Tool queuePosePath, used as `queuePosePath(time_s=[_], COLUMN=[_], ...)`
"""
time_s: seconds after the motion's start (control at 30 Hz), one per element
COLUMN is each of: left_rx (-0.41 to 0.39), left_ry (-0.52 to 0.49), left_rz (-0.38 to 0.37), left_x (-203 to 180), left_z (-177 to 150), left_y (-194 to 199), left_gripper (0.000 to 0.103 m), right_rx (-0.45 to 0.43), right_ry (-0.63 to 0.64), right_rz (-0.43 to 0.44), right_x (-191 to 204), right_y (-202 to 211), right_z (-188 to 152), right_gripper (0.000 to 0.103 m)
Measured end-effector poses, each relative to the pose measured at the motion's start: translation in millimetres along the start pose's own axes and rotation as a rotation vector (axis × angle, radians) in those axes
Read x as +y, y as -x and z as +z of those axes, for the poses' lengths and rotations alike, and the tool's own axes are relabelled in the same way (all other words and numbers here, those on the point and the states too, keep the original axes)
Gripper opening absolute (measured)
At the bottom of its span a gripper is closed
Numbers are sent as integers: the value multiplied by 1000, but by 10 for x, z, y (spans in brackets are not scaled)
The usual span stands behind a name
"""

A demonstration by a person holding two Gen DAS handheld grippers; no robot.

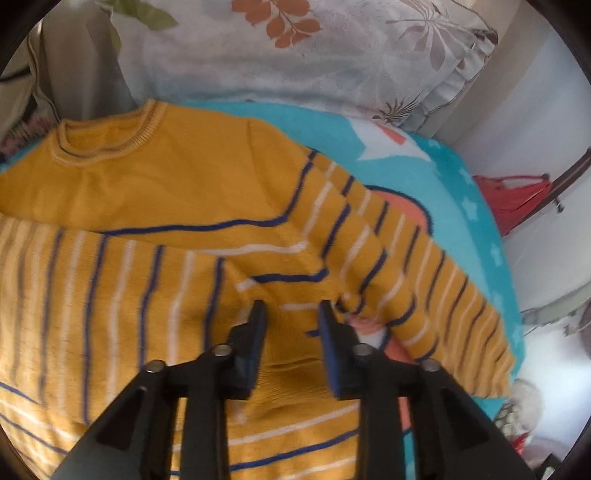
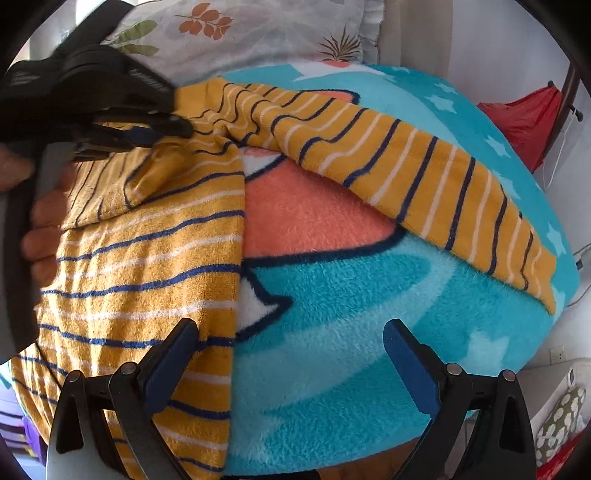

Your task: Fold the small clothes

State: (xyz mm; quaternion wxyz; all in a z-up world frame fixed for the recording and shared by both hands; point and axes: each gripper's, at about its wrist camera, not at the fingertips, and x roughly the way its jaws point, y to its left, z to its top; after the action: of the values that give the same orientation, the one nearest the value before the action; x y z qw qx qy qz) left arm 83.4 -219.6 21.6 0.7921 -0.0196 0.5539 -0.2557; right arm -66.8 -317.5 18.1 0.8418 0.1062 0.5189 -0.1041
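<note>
A small mustard-yellow knit sweater with navy and white stripes lies on a turquoise fleece blanket. Its left side is folded over the body; one striped sleeve stretches out to the right. My left gripper hovers over the sweater near the armpit, jaws a little apart with nothing between them. In the right wrist view the sweater fills the left side and the sleeve runs diagonally right. My right gripper is wide open over the sweater's side edge and blanket. The left gripper shows at upper left.
A floral pillow lies behind the sweater, also in the right wrist view. A red fabric item hangs beyond the bed's right edge. The blanket drops off at the right side.
</note>
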Motion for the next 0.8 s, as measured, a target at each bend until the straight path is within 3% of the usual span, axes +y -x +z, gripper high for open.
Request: queuePosePath(time_s=[0.03, 0.1, 0.27, 0.4, 0.6, 0.7, 0.8], left_rx=[-5, -22, -70, -132, -194, -199, -202], left_ry=[5, 5, -15, 23, 107, 152, 181], left_rz=[-6, -17, -25, 20, 243, 343, 396], left_x=[-14, -50, -88, 196, 1065, 1498, 1876], left_z=[-6, -31, -178, -436, -811, -915, -927], left_y=[9, 78, 457, 904, 1510, 1615, 1612], left_gripper=[47, 52, 53, 57, 62, 62, 62], right_rx=[-2, -4, -11, -34, -15, -11, -35], right_ry=[7, 20, 13, 19, 88, 129, 189], right_rz=[-3, -15, -13, 13, 63, 81, 87], right_x=[-4, -10, -82, -39, 378, 694, 1102], right_y=[8, 14, 5, 17, -121, -132, -71], right_z=[-5, -2, 106, 248, 346, 351, 359], right_gripper=[101, 101, 101, 102, 102, 102, 102])
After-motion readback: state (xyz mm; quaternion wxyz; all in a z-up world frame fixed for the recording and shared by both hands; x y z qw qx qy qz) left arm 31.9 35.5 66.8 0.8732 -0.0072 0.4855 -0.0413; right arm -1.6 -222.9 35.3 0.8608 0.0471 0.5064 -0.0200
